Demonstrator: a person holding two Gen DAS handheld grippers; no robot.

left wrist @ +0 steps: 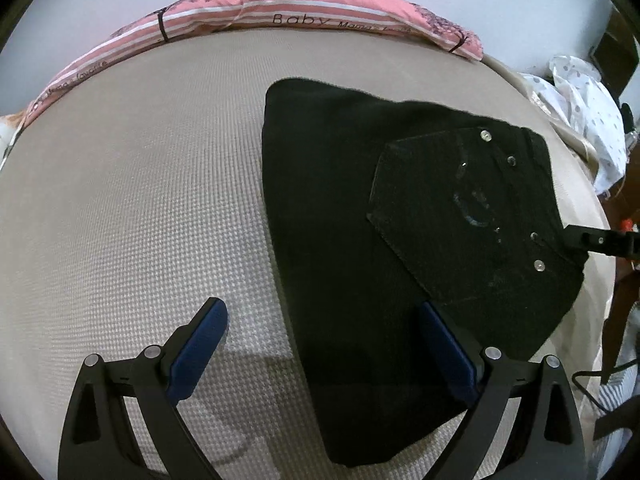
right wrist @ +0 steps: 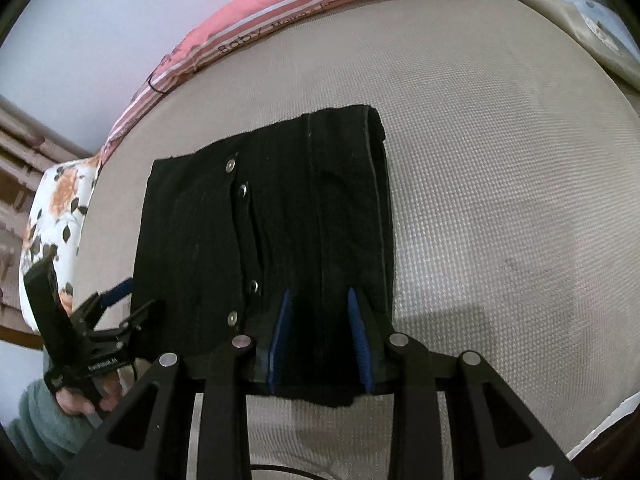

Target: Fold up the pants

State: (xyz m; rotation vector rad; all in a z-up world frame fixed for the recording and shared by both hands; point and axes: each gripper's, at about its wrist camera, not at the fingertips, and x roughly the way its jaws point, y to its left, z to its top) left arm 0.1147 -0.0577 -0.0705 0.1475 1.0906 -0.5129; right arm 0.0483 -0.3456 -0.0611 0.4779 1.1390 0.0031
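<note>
One pair of black pants (right wrist: pixel 264 216), folded, lies on a beige bed (right wrist: pixel 500 184), mid-frame in both views. The right gripper (right wrist: pixel 320 300), angled downward, has its fingers clamped on the pants' near edge. The left gripper (left wrist: pixel 324 312) hovers with fingers wide apart, a person's hand (right wrist: pixel 86 398) holding it.

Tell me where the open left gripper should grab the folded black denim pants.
Judging by the pose, grip the near left corner of the black denim pants, where the layered fold edge lies flat on the beige mattress. Bring the left gripper down from the near side, one finger sliding under the edge. The right gripper already pinches the waistband side.
</note>
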